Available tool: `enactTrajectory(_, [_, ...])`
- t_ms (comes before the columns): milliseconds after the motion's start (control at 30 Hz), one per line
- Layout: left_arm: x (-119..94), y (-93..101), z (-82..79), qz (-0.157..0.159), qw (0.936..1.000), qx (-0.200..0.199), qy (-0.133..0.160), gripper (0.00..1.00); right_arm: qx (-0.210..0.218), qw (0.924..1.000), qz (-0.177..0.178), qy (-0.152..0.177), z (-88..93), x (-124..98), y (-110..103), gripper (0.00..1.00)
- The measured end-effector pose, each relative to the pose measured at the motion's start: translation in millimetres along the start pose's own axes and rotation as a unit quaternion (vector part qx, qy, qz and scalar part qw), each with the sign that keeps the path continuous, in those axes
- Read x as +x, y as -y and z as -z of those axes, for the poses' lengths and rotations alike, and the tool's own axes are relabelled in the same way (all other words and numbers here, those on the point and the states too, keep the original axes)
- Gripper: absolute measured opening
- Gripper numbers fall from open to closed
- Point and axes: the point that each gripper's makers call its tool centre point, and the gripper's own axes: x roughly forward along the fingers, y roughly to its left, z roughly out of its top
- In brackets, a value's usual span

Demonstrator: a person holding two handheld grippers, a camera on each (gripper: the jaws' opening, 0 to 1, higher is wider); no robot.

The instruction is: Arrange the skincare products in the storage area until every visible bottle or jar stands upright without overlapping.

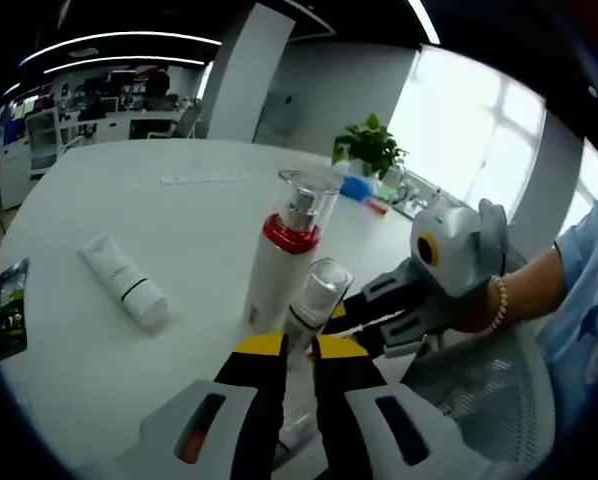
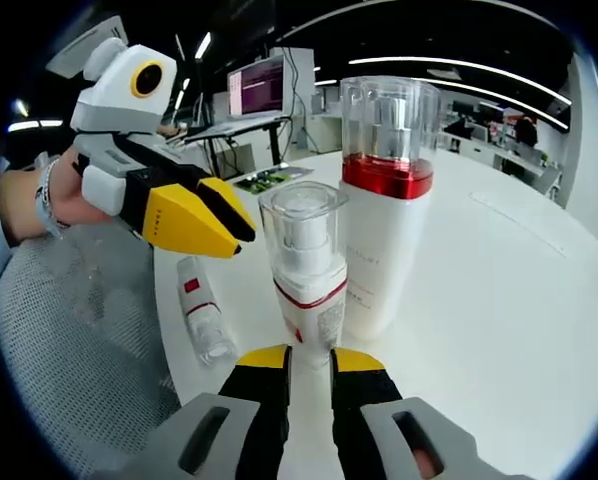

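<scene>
A round white worktop (image 1: 99, 370) carries several skincare items. Two stand upright close together near its edge: a tall white pump bottle (image 2: 389, 210) w/ a red collar and clear cap, and just beside it a short pump bottle (image 2: 307, 270) w/ a thin red band and clear cap. In the right gripper view they look to be touching or nearly so; can't tell which.

The left gripper (image 1: 297, 352) and right gripper (image 2: 309, 360) both sit low in front of the short bottle. Each pair of yellow-tipped fingers is drawn nearly together w/ only a narrow gap and nothing held.

A white squeeze tube (image 1: 126, 282) w/ a dark band lies flat on the worktop, well apart from the bottles. A small clear bottle (image 2: 201, 318) w/ a red label lies on its side near the worktop edge, beside the short bottle.

Handling, as judgement: bottles look like rigid, smooth plastic, prob. light and slippery; the tall one is top-heavy and could tip if nudged. Best held on the white body below the collar, not on the clear caps, which may pull off. The tube is soft; hold at mid-body.

Hard to read: label text is too small. The short bottle's base is hidden behind the fingers in the left gripper view. A dark packet (image 1: 9, 305) at the far edge is cut off.
</scene>
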Motion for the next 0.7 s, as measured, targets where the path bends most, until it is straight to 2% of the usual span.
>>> enactTrajectory(100, [0.7,-0.4,2.6,-0.001,1.0,0.001,-0.006,0.04,-0.005,1.0,0.004,-0.007,1.3,-2.7,2.9,0.12])
enactTrajectory(200, [0.5,-1.2,3.9,-0.003,0.9999,0.004,-0.009,0.04,0.007,0.9999,0.013,0.002,-3.5,-12.6,12.5,0.15])
enactTrajectory(300, [0.1,-2.1,4.7,-0.005,0.9999,0.002,-0.01,0.04,0.016,0.9976,0.032,0.06,-26.3,-33.6,32.3,0.16])
enactTrajectory(333, [0.3,-2.3,5.0,-0.005,0.9999,0.001,-0.011,0.04,-0.006,0.9955,0.028,0.09,-36.7,-42.4,37.1,0.16])
enactTrajectory(367, [0.7,-2.2,5.4,-0.005,0.9999,0.001,-0.012,0.04,-0.011,0.9948,0.029,0.097,-39.1,-45.3,38.8,0.16])
enactTrajectory(400, [0.9,-2.0,5.8,-0.005,0.9999,0.0,-0.013,0.04,-0.025,0.9933,0.016,0.111,-46.1,-54.9,42.5,0.16])
enactTrajectory(467, [1.6,-1.4,6.2,-0.003,0.9999,0.001,-0.015,0.04,-0.026,0.9922,0.003,0.122,-53.6,-63.7,47.3,0.18])
enactTrajectory(567, [1.8,-0.1,6.0,-0.001,0.9999,0.002,-0.014,0.04,-0.016,0.9843,-0.006,0.176,-79.2,-79.8,59.2,0.2])
enactTrajectory(633, [2.0,0.5,6.8,0.0,0.9999,0.002,-0.016,0.04,-0.01,0.9798,-0.029,0.198,-93.9,-81.4,57.4,0.25])
enactTrajectory(700, [2.3,1.0,8.0,0.0,0.9998,0.003,-0.018,0.04,-0.012,0.9775,-0.056,0.203,-103.3,-77.6,51.2,0.33])
